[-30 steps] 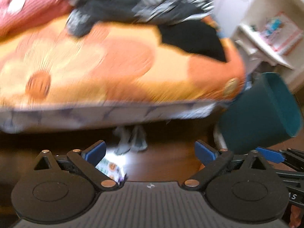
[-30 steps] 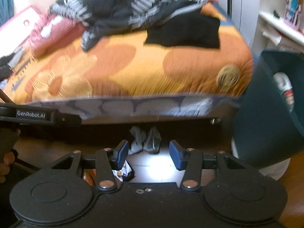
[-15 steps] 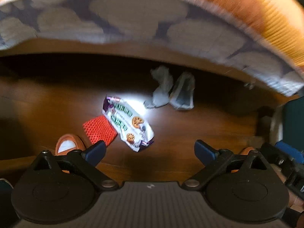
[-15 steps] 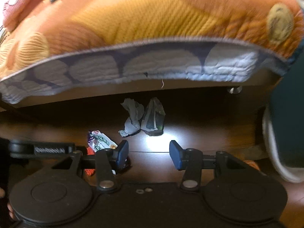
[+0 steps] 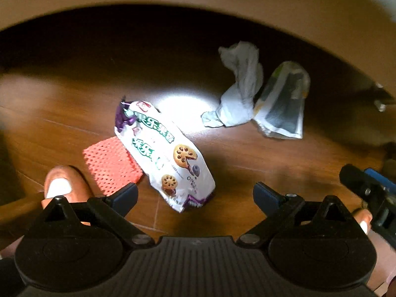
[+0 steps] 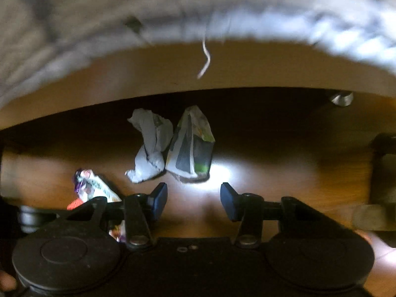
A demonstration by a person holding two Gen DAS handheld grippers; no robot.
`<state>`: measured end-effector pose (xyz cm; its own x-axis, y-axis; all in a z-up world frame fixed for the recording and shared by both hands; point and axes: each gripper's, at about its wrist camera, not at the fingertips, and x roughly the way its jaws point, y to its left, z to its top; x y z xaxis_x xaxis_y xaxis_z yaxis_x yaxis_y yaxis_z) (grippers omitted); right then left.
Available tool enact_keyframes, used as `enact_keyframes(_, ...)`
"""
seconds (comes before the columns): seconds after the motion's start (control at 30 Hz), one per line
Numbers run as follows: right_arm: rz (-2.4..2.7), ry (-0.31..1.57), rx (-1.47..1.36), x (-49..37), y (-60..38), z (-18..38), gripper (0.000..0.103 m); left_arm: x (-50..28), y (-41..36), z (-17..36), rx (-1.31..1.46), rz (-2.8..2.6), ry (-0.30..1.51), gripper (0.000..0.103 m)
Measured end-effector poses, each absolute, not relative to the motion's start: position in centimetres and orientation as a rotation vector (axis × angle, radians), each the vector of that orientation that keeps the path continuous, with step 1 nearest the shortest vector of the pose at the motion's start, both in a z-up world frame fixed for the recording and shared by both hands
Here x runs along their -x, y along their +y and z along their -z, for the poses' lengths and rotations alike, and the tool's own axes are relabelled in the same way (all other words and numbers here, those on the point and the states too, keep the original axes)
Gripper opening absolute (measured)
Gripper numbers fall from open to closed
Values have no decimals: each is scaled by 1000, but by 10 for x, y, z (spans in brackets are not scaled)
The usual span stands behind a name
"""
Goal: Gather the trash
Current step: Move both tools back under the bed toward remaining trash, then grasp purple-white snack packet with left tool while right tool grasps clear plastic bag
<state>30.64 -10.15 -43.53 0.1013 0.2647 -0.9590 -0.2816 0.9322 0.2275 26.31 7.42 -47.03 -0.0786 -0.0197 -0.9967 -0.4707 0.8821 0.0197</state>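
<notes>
A white and purple cookie wrapper (image 5: 163, 153) lies on the wooden floor, partly over a red foam net (image 5: 111, 164). Farther back lie a crumpled white tissue (image 5: 237, 91) and a flattened clear packet (image 5: 284, 106). My left gripper (image 5: 195, 196) is open and empty, just above the wrapper's near end. My right gripper (image 6: 193, 199) is open and empty, just in front of the tissue (image 6: 151, 146) and the packet (image 6: 193, 146). The cookie wrapper (image 6: 94, 188) shows at the left of the right wrist view.
The bed frame's wooden edge (image 6: 222, 66) and the quilt's pale hem (image 6: 173, 7) hang over the trash. A bed leg (image 6: 342, 98) stands at the back right. My feet (image 5: 64, 188) are on the floor beside the left gripper. The right gripper's body (image 5: 366, 190) shows at the left view's right edge.
Both grippers have dropped from bed height down toward the floor and moved in close to the trash. The green bin has left both views. Both grippers stay open.
</notes>
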Motion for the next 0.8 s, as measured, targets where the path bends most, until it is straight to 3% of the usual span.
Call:
enact_keyframes(0.47,-350,1459,101,-325,-62,528,45,-273,74,569,377,-374,1743,98)
enact_keyframes(0.53,-351,1449,128,-325,-58,534,44,-272,74,576,375,-373,1755,90)
enact_keyframes(0.63,-351,1439,159,-326,-53,540,44,-271,75,585,376,-365,1796,67)
enact_keyframes(0.7,-354,1435,178,-326,-50,542,43,-271,76,588,386,-367,1798,62)
enact_keyframes(0.77,-365,1436,200,-329,-46,546,34,-272,78,588,389,-369,1792,59)
enact_keyframes(0.8,-372,1435,204,-328,-46,546,30,-273,77,587,390,-367,1786,52)
